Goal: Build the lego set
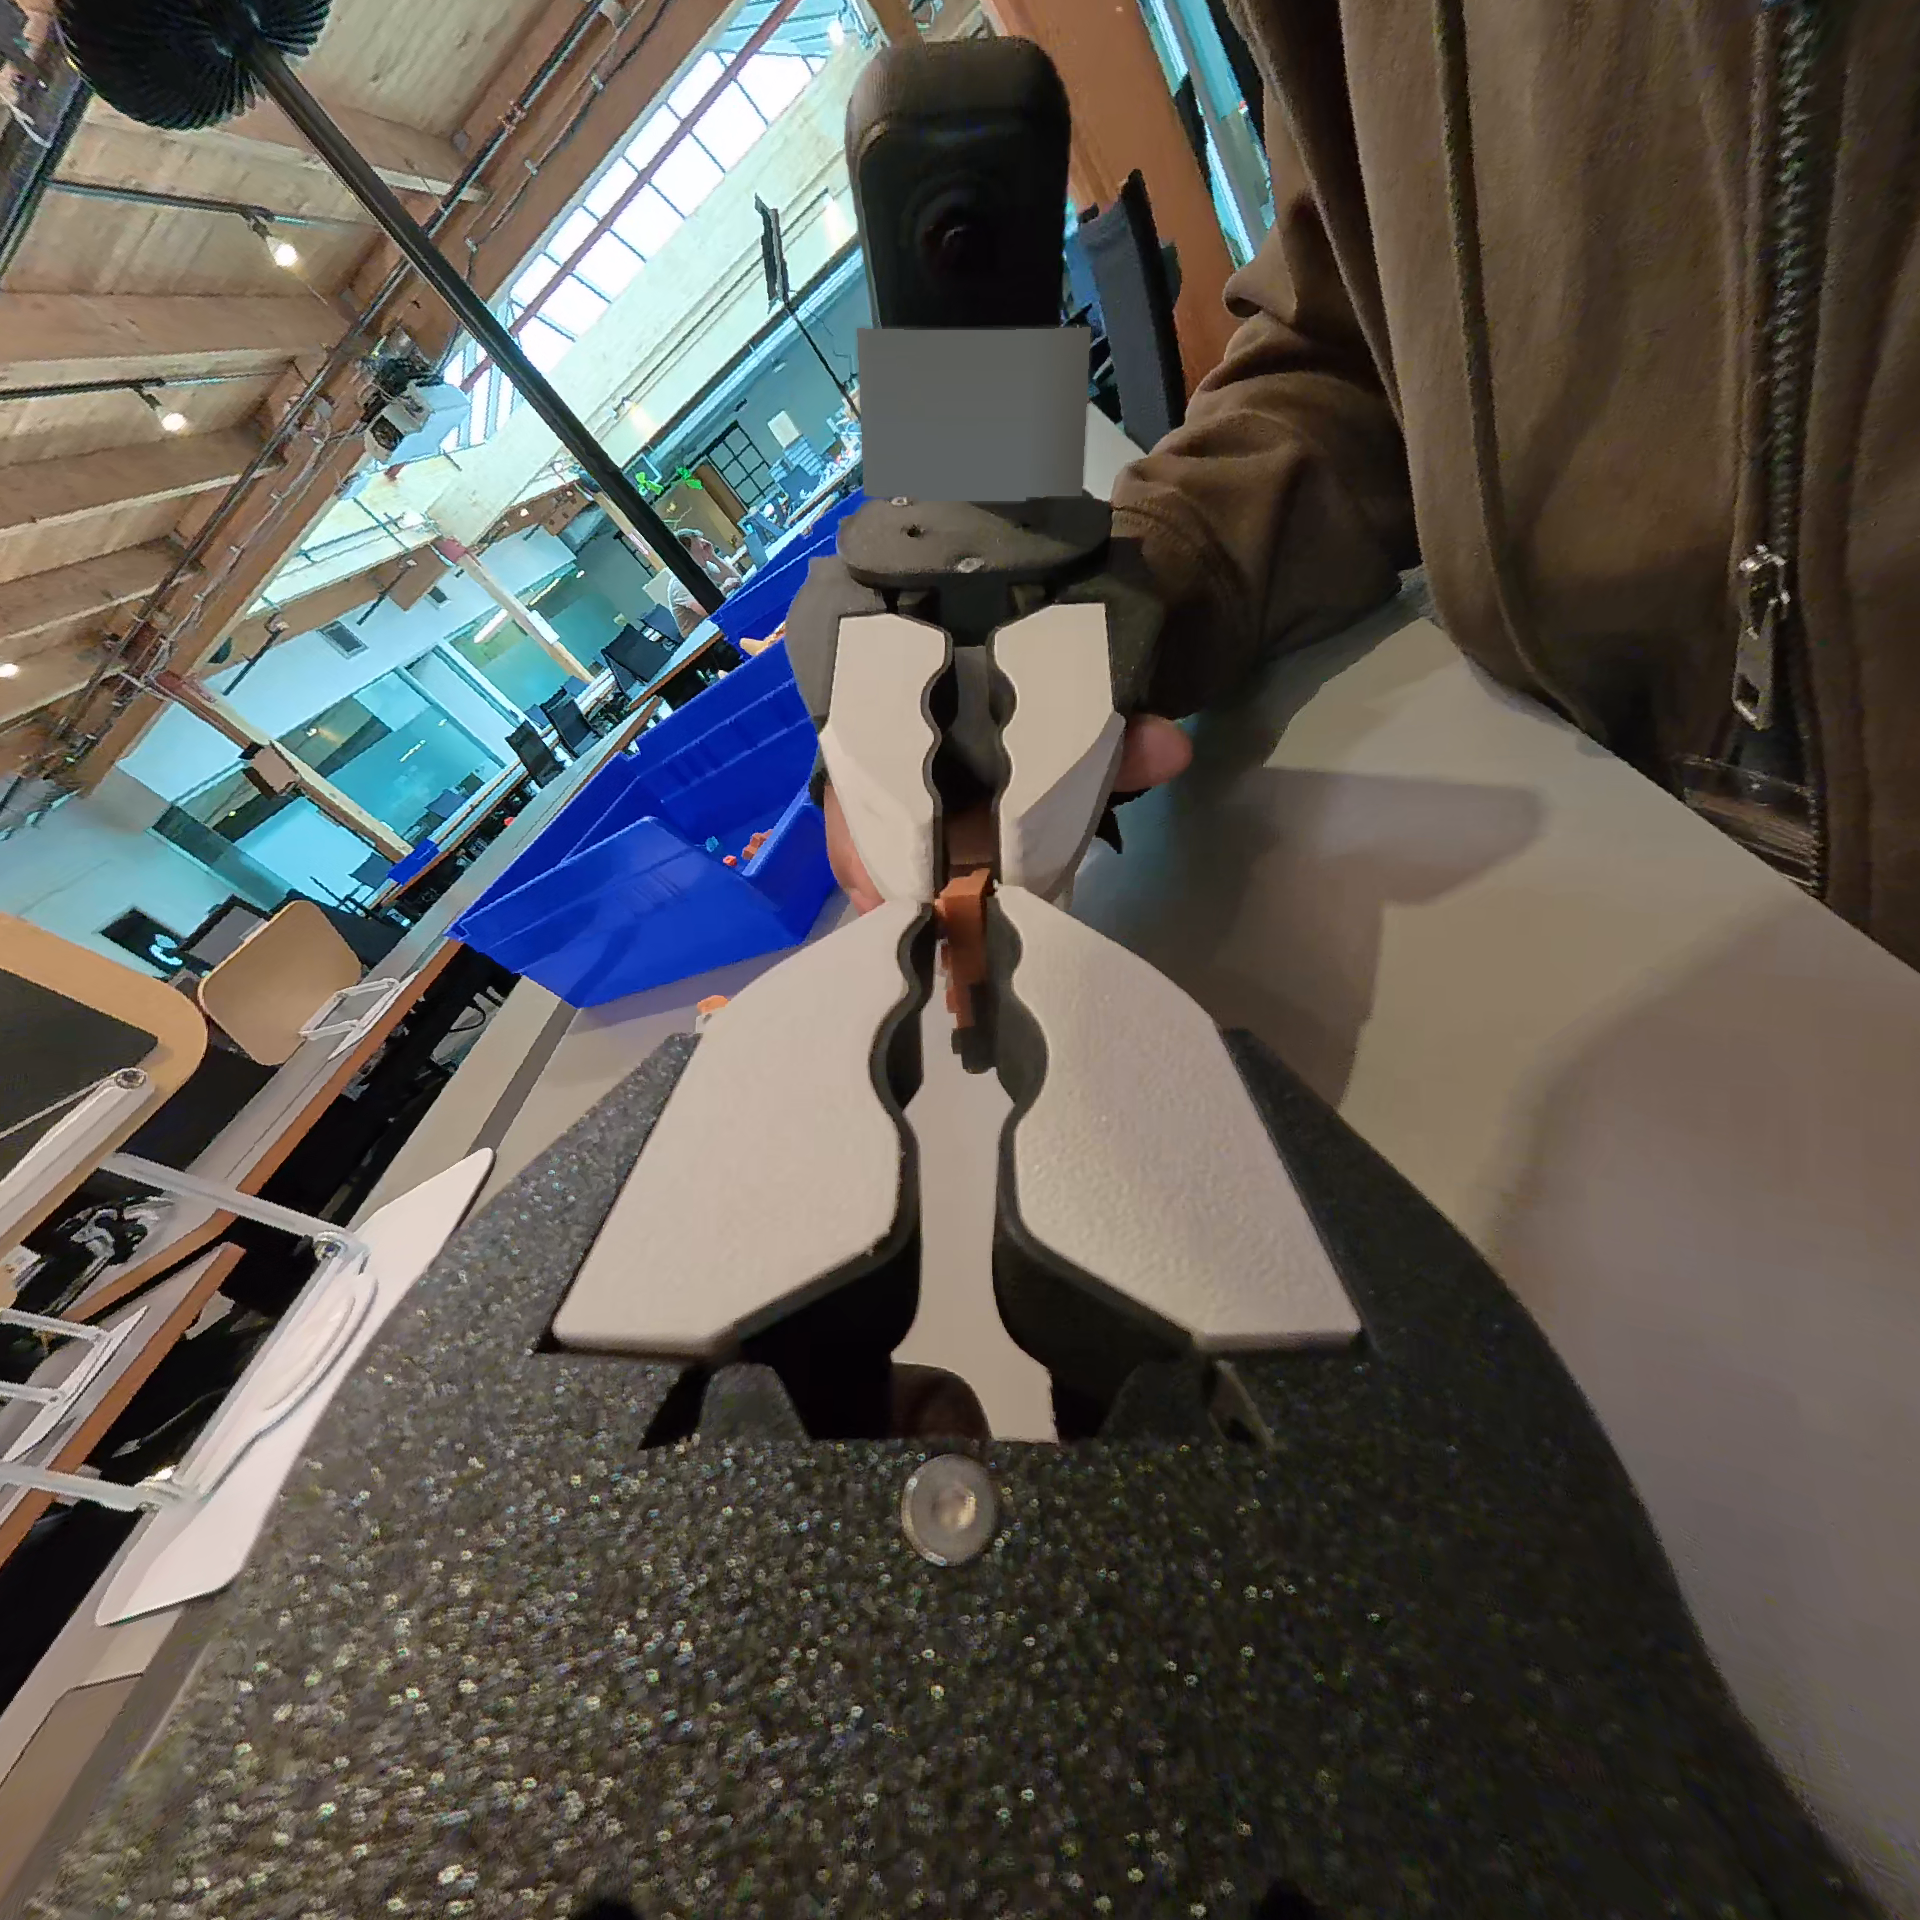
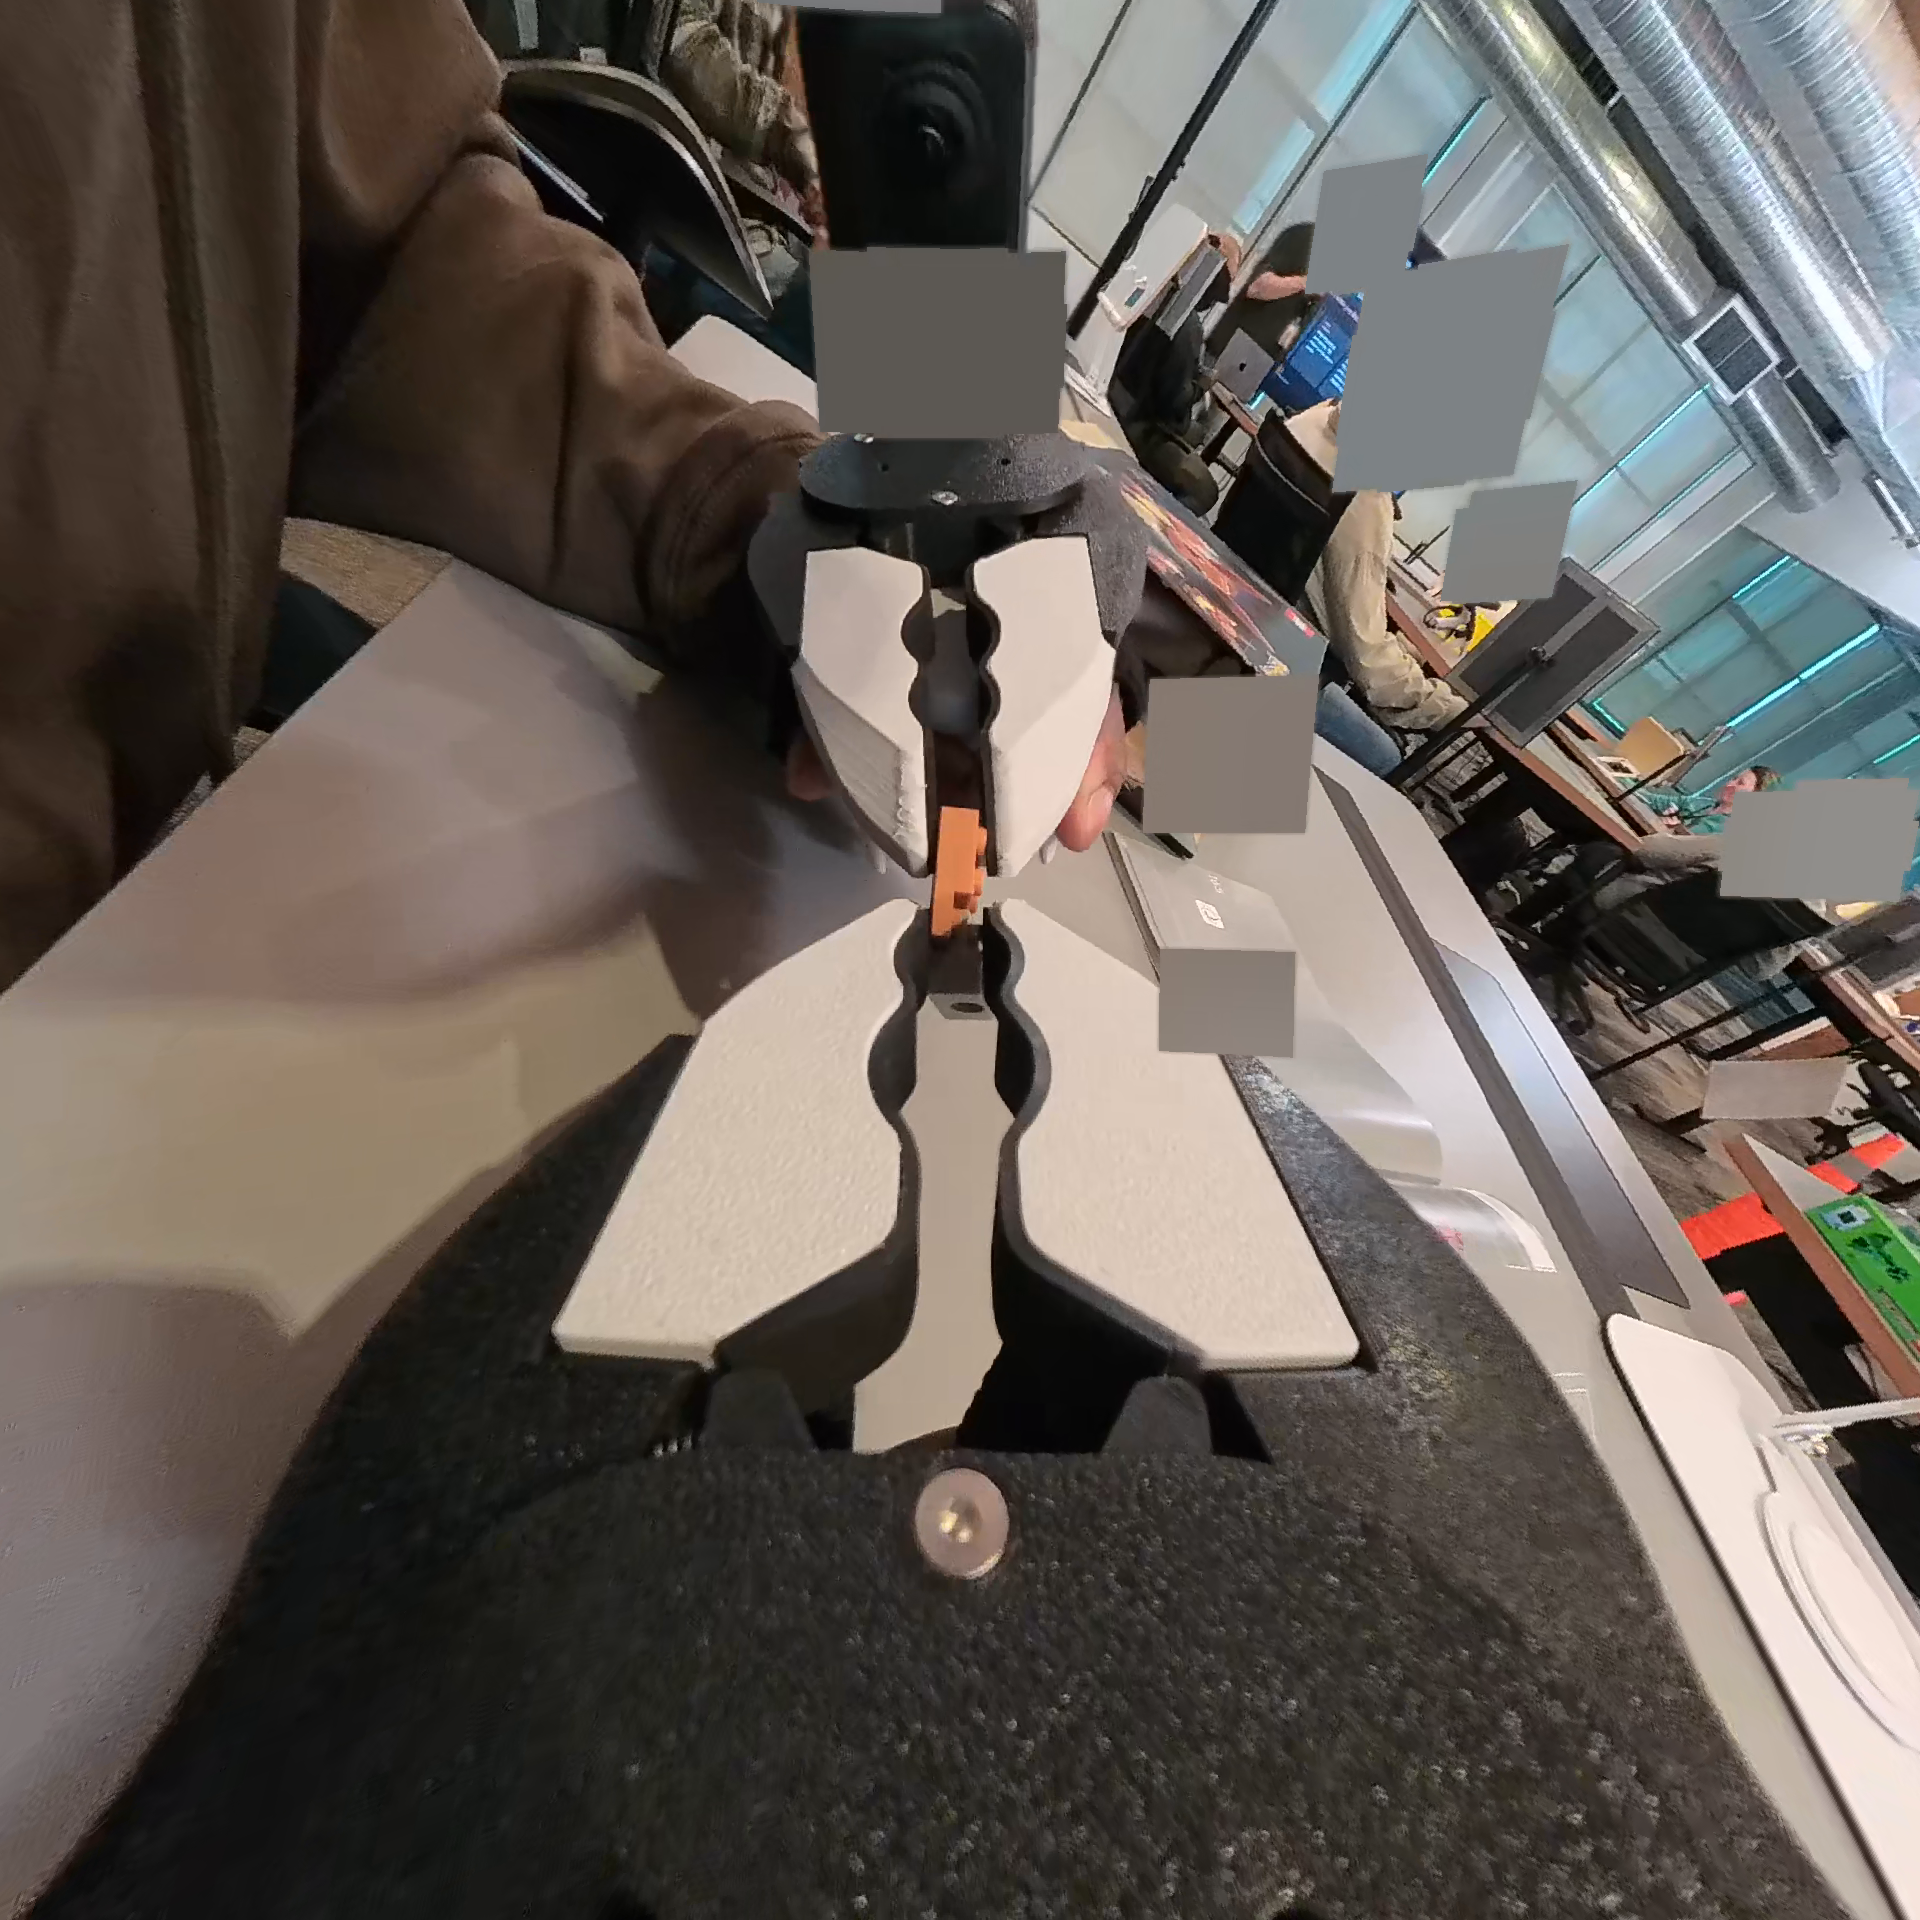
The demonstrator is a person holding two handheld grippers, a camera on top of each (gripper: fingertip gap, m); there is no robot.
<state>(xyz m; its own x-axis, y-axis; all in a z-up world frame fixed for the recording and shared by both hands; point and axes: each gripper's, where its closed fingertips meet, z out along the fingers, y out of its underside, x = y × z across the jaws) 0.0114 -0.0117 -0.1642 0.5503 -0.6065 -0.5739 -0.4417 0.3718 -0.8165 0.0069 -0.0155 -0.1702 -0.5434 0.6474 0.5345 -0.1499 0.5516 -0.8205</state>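
My two grippers meet tip to tip above a grey table (image 1: pixel 1558 987). My left gripper (image 1: pixel 958 923) is shut on an orange stepped lego piece (image 1: pixel 964 930). It shows farther off in the right wrist view (image 2: pixel 961 868), with the orange piece (image 2: pixel 956 862) sticking out of its tips. My right gripper (image 2: pixel 951 930) is shut on a small black lego piece (image 2: pixel 956 987), which touches the orange one. In the left wrist view the right gripper (image 1: pixel 964 878) faces mine, with a dark piece (image 1: pixel 971 831) between its fingers. A gloved hand holds each gripper.
Several blue bins (image 1: pixel 644 894) with loose pieces stand on the table behind the grippers. A person's brown jacket (image 1: pixel 1558 312) fills the near side. A grey booklet (image 2: pixel 1195 914) and a colourful box (image 2: pixel 1216 561) lie on the table to the right. My left and right fingertips are right by each other.
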